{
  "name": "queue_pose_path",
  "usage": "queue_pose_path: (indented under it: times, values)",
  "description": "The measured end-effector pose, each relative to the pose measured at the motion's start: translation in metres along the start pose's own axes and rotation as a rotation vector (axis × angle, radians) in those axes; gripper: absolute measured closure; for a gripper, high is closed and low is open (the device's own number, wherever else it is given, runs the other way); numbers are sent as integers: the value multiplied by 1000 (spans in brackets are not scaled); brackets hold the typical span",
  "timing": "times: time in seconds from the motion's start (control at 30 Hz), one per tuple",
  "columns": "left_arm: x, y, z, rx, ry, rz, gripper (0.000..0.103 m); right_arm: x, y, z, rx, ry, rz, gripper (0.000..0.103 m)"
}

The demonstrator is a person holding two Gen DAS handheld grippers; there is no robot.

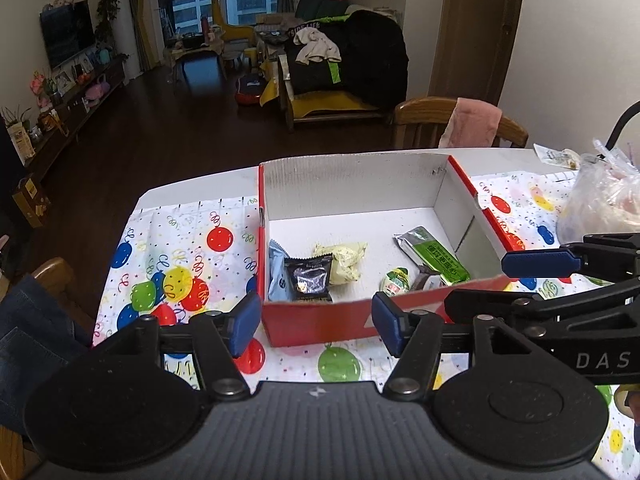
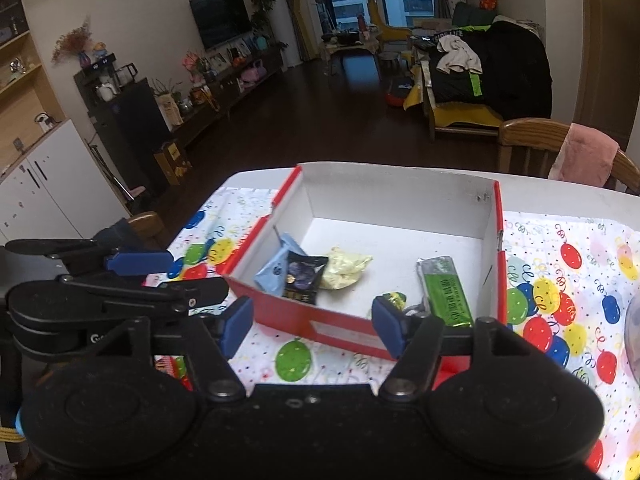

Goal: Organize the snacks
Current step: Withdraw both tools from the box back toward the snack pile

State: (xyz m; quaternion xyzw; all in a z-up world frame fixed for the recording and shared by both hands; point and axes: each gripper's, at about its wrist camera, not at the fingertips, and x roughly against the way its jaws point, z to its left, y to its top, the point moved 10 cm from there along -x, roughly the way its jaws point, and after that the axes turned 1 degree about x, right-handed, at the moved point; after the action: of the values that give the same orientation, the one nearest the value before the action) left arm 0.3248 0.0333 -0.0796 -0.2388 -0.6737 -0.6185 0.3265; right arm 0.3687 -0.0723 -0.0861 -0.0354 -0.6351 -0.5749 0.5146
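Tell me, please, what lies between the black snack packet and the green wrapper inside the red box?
Between the black packet and the green wrapper lie a crumpled pale yellow packet, then bare white box floor; a small green-and-white snack sits nearer the front wall. Both wrist views show this.

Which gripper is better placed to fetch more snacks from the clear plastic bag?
Right, probably. The clear plastic bag sits on the table's right side, beyond the red cardboard box. The right gripper is already open beside it, while the left gripper, also open and empty, faces the box front.
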Motion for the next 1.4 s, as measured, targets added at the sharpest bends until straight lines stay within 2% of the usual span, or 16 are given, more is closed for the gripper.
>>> queue_pose_path:
  times: [0.1, 0.6, 0.73, 0.8, 0.97, 1.13, 1.3, 1.4]
  values:
    - [12, -7, 3, -3, -3, -15, 39, 7, -5, 6, -3, 11, -9, 29]
    - [54, -40, 9, -7, -20, -80, 28, 35, -35, 38, 35, 64, -43, 16]
    - [56, -57, 12, -3, -16, -72, 26, 33, -49, 41, 34, 80, -24, 13]
    - [58, -66, 14, -7, -11, -69, 26, 33, -58, 44, 35, 91, -19, 7]
    - [59, -90, 22, 25, -4, -46, 25, 34, -75, 47, 40, 104, -20, 1]
    - [57, -116, 32, 65, 13, -26, 22, 28, -95, 47, 67, 83, 12, 0]
    - [48, -145, 36, 80, 42, 25, 22, 16, -112, 43, 73, 63, 67, 0]
    - [42, -163, 34, 97, 33, 70, 22, 7, -122, 43, 88, 58, 95, 0]
